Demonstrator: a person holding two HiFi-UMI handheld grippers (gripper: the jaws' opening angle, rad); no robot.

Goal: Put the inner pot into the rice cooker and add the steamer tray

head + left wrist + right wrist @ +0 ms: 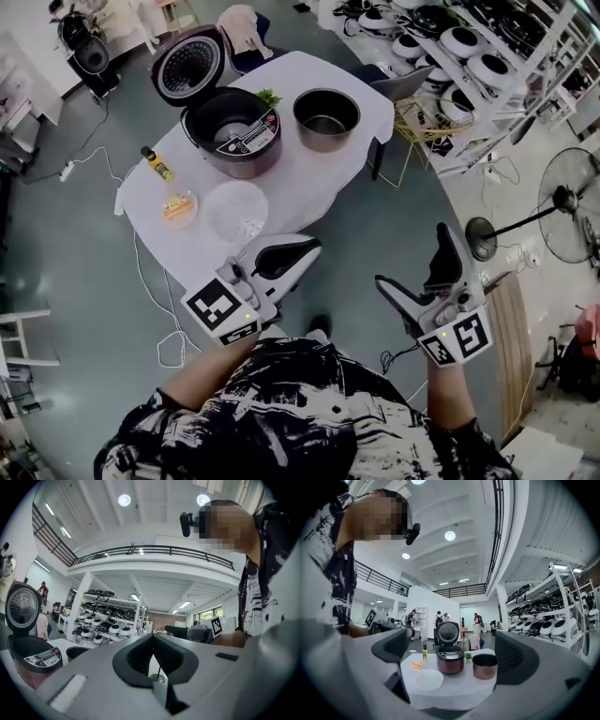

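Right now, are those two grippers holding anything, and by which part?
Nothing is held: the left gripper has its jaws together, empty; the right gripper has them apart, empty.

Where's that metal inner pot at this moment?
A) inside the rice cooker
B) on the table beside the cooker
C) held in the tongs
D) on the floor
B: the inner pot stands on the white table next to the open rice cooker.
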